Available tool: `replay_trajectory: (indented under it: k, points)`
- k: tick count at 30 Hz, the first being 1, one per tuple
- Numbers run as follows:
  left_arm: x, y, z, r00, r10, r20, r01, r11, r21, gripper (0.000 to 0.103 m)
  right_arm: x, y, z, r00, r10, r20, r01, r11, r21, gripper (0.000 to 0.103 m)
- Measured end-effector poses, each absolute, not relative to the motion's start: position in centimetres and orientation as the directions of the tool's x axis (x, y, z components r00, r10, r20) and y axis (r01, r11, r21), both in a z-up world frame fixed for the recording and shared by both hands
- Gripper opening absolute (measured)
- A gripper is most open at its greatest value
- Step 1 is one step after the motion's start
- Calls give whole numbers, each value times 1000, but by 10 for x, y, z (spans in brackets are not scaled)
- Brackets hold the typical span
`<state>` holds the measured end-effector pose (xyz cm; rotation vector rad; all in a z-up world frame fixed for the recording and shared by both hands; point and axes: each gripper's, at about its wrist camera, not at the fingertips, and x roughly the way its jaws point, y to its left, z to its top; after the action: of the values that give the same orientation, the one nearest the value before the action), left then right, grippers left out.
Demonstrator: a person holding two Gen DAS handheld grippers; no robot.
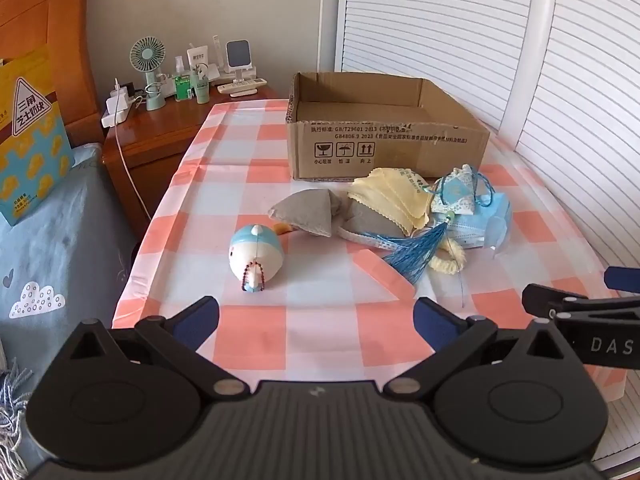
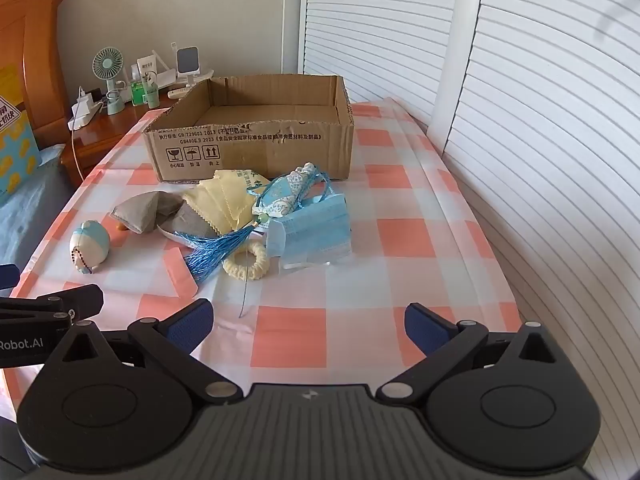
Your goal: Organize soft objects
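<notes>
A pile of soft things lies before an open cardboard box [image 1: 384, 152] [image 2: 256, 148] on the checked tablecloth: a blue-white plush toy [image 1: 256, 258] [image 2: 90, 244], grey pouches [image 1: 308, 212] [image 2: 140, 212], yellow cloths [image 1: 388, 196] [image 2: 224, 200], a patterned sachet [image 1: 456, 196] [image 2: 284, 192] with a blue tassel [image 1: 416, 248] [image 2: 212, 248], blue face masks [image 1: 488, 220] [image 2: 312, 232] and a cream ring [image 1: 448, 262] [image 2: 246, 264]. My left gripper [image 1: 316, 320] and right gripper [image 2: 306, 322] are open and empty, above the table's near edge, short of the pile.
A wooden nightstand [image 1: 168, 132] with a fan [image 1: 148, 56], bottles and chargers stands at the back left. White louvred doors [image 2: 540, 100] run along the right. A bed with a blue cover [image 1: 52, 240] lies to the left of the table.
</notes>
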<state>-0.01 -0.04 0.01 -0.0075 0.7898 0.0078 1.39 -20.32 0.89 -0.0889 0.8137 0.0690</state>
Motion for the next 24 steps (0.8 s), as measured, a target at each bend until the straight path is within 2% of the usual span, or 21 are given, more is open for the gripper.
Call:
replay_trajectory:
  k: [3, 6, 24]
  points:
    - [-2, -4, 1, 711, 12, -703, -9, 1000, 8, 102, 13, -203, 9, 687, 27, -726, -95, 994, -52, 103]
    - [-1, 3, 1, 703, -22, -710, -9, 999, -39, 102, 13, -203, 10, 686, 29, -727, -95, 994, -50, 103]
    - [-2, -2, 1, 703, -18, -711, -2, 1000, -28, 102, 10, -206, 13, 690, 37, -723, -98, 994, -42, 103]
